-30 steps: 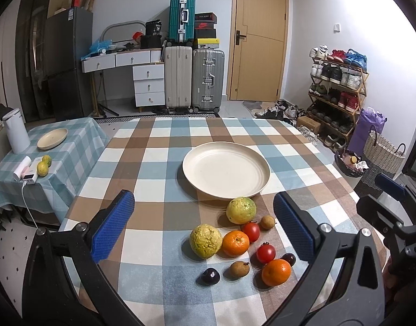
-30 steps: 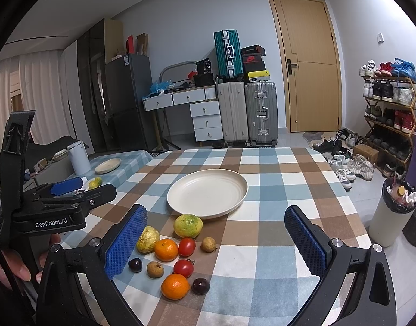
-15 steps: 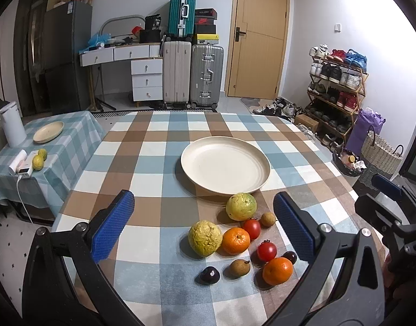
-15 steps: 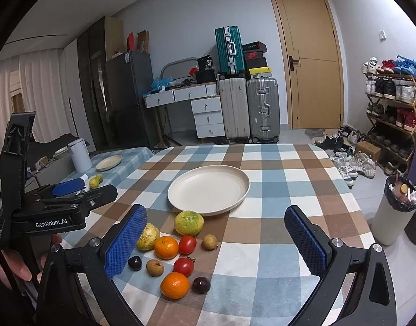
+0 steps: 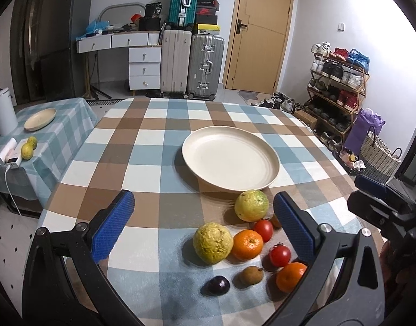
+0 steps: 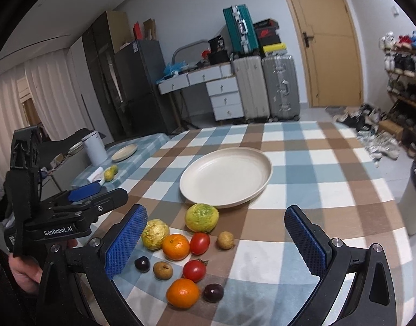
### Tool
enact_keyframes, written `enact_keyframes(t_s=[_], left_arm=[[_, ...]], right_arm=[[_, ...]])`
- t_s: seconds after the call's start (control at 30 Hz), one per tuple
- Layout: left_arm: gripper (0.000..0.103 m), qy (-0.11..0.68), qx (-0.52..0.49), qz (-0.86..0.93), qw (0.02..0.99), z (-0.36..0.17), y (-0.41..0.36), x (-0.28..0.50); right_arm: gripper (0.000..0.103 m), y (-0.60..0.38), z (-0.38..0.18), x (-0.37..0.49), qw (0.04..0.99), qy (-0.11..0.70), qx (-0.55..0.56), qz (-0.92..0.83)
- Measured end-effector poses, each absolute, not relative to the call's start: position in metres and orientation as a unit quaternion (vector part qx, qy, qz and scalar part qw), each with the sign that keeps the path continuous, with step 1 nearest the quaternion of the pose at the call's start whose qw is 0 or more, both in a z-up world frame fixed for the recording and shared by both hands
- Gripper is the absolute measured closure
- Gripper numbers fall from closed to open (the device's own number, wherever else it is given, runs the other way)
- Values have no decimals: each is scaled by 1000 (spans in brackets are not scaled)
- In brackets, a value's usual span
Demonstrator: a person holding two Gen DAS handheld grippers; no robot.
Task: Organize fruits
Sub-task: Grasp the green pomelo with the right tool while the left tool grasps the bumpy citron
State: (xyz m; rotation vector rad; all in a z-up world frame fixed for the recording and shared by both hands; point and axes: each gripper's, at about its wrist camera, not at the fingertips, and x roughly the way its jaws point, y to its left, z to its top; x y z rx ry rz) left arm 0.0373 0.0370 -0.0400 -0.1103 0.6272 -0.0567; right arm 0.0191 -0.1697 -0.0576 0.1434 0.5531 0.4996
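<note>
An empty cream plate (image 5: 229, 157) (image 6: 225, 176) sits mid-table on the checkered cloth. In front of it lies a cluster of fruit: two yellow-green guavas (image 5: 251, 205) (image 5: 212, 242), two oranges (image 5: 247, 244) (image 5: 291, 276), two red tomatoes (image 5: 263, 229) (image 5: 279, 255), a brown pear-like fruit (image 5: 251, 275), dark plums (image 5: 218, 285) (image 6: 213, 292) and a small tan fruit (image 6: 225, 240). My left gripper (image 5: 204, 226) is open and empty above the cluster's left side. My right gripper (image 6: 216, 244) is open and empty over the cluster.
A side table (image 5: 58, 135) at the left holds a small plate (image 5: 40, 115), a white kettle (image 5: 2, 111) and two yellow fruits (image 5: 27, 150). Suitcases, drawers and a door stand behind. A shoe rack (image 5: 335, 87) and baskets stand at the right.
Both grippers have moved forward and lower toward the fruit cluster, which now looks larger and nearer. Both stay open. No fruit has moved.
</note>
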Motion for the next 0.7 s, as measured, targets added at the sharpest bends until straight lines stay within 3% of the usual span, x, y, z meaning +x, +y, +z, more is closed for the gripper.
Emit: enact_keyframes(t_s=[0.7], left_arm=[[1, 353, -95, -40, 930, -94, 88, 72]], right_arm=[[0, -116, -124, 132, 827, 437, 120, 333]])
